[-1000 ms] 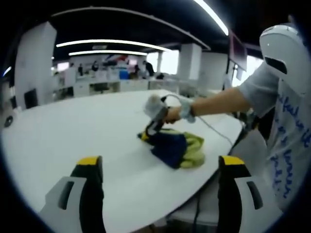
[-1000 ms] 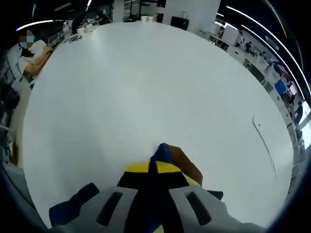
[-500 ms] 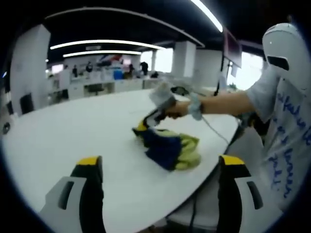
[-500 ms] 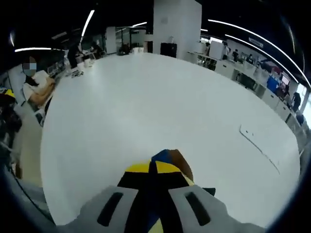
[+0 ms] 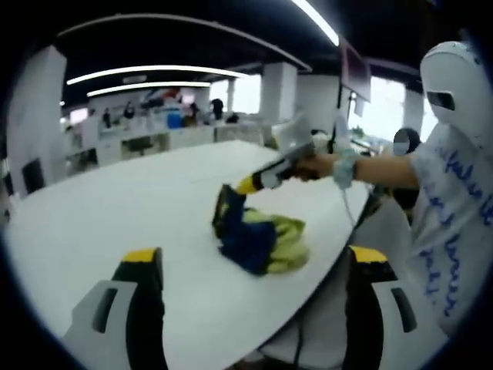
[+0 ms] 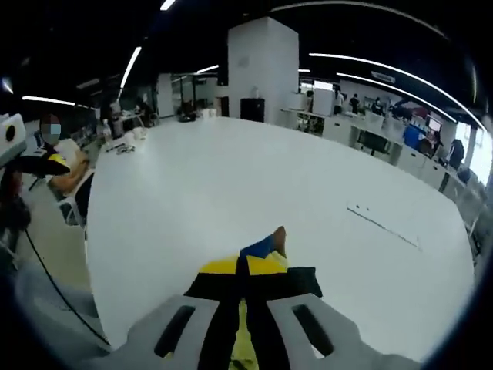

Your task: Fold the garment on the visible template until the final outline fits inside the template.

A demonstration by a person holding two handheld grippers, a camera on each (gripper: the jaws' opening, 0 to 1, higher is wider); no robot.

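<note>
The garment (image 5: 258, 240) lay in a crumpled heap of navy blue and yellow-green on the white tabletop (image 5: 115, 208), near its edge and ahead of the left hand-held gripper (image 5: 254, 270), whose yellow-tipped jaws stood wide apart with nothing between them. The right hand-held gripper (image 6: 245, 270) was clamped on a raised fold of the garment at the heap's far side, lifting a blue peak from the bunched cloth, with a bit of blue and brown fabric poking out past its closed tips.
</note>
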